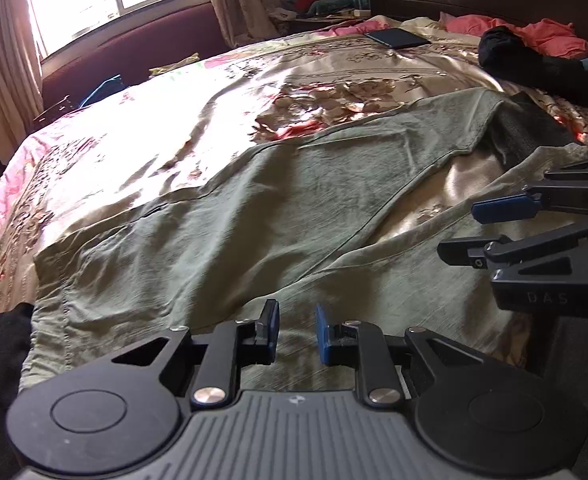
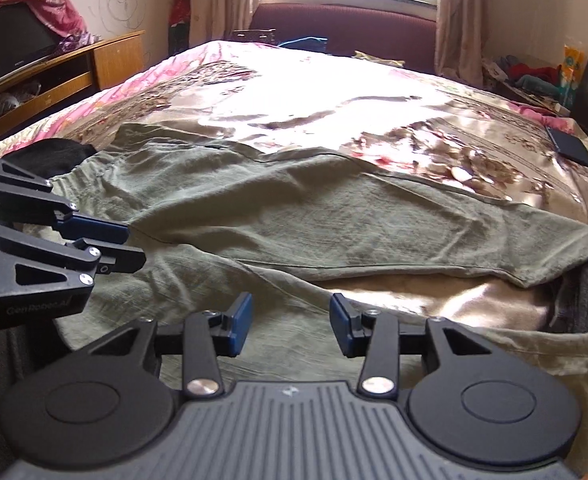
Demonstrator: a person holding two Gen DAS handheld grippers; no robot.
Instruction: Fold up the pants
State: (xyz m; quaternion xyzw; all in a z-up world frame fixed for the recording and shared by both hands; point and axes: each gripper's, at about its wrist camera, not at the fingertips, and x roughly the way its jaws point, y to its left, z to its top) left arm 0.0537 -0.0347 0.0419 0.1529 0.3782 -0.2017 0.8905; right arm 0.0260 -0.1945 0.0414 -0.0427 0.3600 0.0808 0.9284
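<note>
Left wrist view: the letters "DAS" are read in faint relief on the black body of the right gripper (image 1: 474, 232), which enters from the right edge. No other writing can be made out. A pair of olive-green pants (image 1: 230, 216) of thin, crinkled woven cloth is spread flat over the bed (image 1: 142, 128), whose cover is a glossy satin printed with pink and brown flowers. The two legs fork apart toward the right, bare satin showing between them; a stitched hem runs along the left end. The left gripper (image 1: 297, 332) is seen above the near leg, its blue-padded jaws parted by a narrow gap with nothing between them. A flat dark tablet (image 1: 398, 37) lies far off near the headboard, with pink cloth (image 1: 534, 34) and a dark garment (image 1: 534, 64) beside it. A bedside stand in the far corner carries a heap of coloured clothes (image 1: 322, 0).

Right wrist view: "GenRobot.AI" is read, faintly, on the left gripper's (image 2: 134, 246) body at the left edge. The right gripper's (image 2: 290, 326) jaws stand apart, wider than the other pair, empty, above the near leg of the pants (image 2: 294, 208). A wooden cabinet (image 2: 114, 56) by the wall carries a dark television (image 2: 10, 52) draped with pink cloth; what lies in its open shelf cannot be told. A black garment (image 2: 50, 156) rests at the pants' left end.
</note>
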